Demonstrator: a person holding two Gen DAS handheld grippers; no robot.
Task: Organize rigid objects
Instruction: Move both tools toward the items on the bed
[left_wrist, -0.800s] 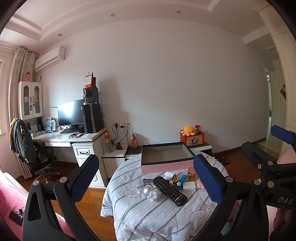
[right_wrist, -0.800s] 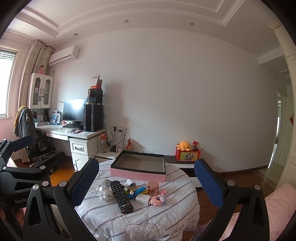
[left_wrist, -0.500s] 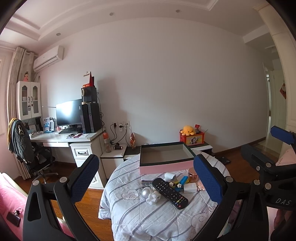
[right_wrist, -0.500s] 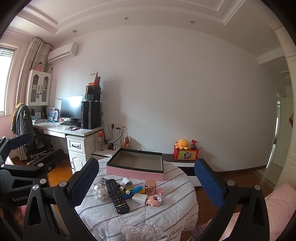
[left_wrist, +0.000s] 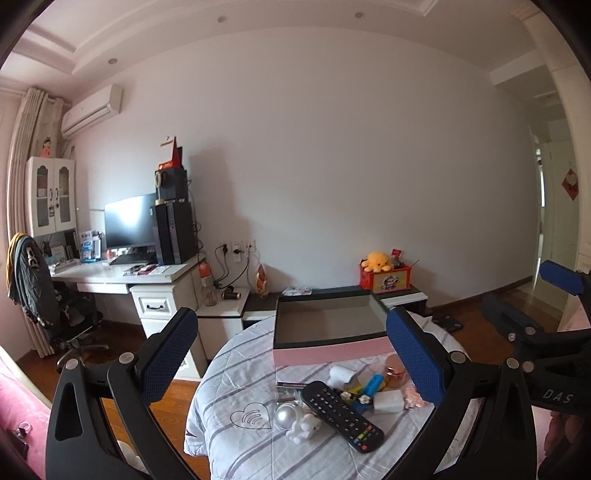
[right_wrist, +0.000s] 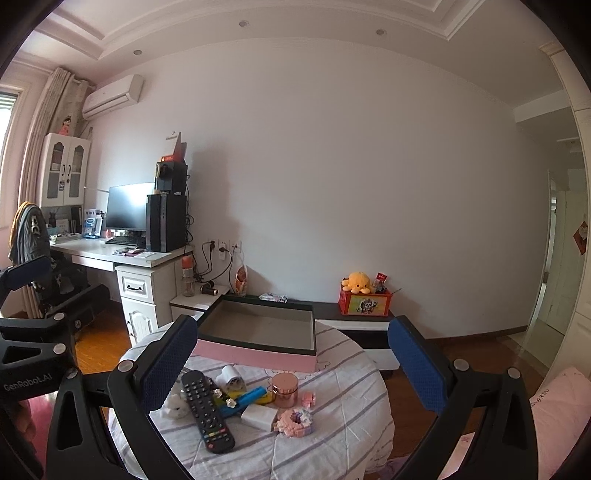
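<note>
A round table under a striped cloth (left_wrist: 236, 376) (right_wrist: 351, 413) carries a pink box with a dark rim (left_wrist: 328, 356) (right_wrist: 255, 354), which has nothing in it. In front of the box lie a black remote (left_wrist: 341, 415) (right_wrist: 207, 410), a rose-gold tin (left_wrist: 396, 371) (right_wrist: 284, 388), a white charger (left_wrist: 386, 401) (right_wrist: 258, 416), a blue and yellow piece (right_wrist: 248, 398), a silver ball (left_wrist: 285, 415), a white figurine (left_wrist: 304, 428) and a pink block ring (right_wrist: 295, 421). My left gripper (left_wrist: 291, 356) is open, short of the table. My right gripper (right_wrist: 291, 356) is also open with nothing between its fingers.
A white desk (left_wrist: 118, 275) with a monitor and a dark PC tower stands left, an office chair (left_wrist: 37, 291) beside it. A low dark bench by the wall bears a red box with an orange plush (right_wrist: 364, 295). Pink bedding (right_wrist: 557, 398) lies right; wooden floor surrounds the table.
Both views have shifted slightly: the table and its objects now sit a little lower and nearer in the frames. Both grippers stay open with nothing in them.
</note>
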